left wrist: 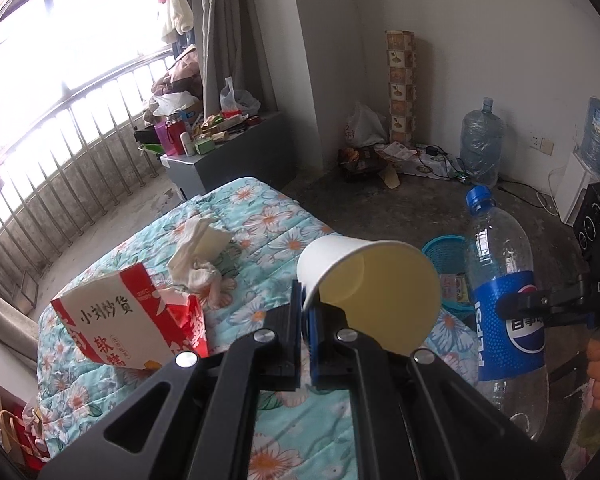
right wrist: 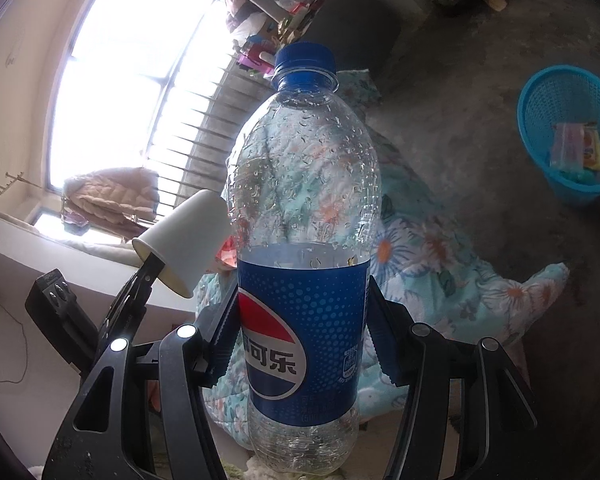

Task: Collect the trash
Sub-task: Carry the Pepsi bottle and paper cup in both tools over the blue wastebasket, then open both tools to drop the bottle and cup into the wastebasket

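My left gripper (left wrist: 305, 312) is shut on the rim of a white paper cup (left wrist: 368, 292), which lies tilted with its mouth toward the camera, above the floral quilt (left wrist: 268, 236). The same cup (right wrist: 184, 240) shows at the left of the right wrist view. My right gripper (right wrist: 302, 344) is shut on an empty Pepsi bottle (right wrist: 304, 240) with a blue cap, held upright by its label. That bottle (left wrist: 504, 304) appears at the right of the left wrist view. A blue mesh basket (right wrist: 568, 132) stands on the floor with wrappers inside; its rim (left wrist: 444, 244) peeks out behind the cup.
A red and white snack box (left wrist: 128, 320) and crumpled tissues (left wrist: 200, 256) lie on the quilt. A cluttered grey cabinet (left wrist: 220, 148) stands by the balcony railing. Large water jugs (left wrist: 482, 140), cables and litter sit along the far wall on the concrete floor.
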Demonstrator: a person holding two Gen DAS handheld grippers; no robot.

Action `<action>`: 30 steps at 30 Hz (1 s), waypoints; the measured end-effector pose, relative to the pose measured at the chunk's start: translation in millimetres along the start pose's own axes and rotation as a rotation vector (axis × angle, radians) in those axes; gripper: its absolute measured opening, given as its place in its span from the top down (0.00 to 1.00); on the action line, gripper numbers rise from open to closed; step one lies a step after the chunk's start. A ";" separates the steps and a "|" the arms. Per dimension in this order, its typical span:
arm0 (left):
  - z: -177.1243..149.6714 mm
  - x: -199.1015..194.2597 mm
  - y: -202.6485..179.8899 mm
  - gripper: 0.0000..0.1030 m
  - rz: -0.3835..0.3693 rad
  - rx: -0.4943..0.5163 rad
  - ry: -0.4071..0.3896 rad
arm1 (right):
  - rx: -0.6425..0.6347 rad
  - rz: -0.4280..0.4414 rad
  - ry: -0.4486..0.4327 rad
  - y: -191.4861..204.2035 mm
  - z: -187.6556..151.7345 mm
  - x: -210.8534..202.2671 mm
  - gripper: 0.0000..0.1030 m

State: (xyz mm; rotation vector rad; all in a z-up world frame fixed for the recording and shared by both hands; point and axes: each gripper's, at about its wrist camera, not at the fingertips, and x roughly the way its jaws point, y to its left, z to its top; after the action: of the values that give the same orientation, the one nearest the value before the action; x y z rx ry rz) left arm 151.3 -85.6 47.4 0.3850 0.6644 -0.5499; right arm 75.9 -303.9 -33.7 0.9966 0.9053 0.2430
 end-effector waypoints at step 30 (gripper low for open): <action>129.5 307.2 -234.0 0.62 -0.487 0.014 0.429 | 0.850 -0.047 -0.309 -302.1 94.6 -23.8 0.32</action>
State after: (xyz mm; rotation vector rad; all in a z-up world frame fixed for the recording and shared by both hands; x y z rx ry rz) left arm 275.3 -443.8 -101.4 0.3568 1.1830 -0.9476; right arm 68.3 -542.3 -243.2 1.7337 0.7430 -0.3690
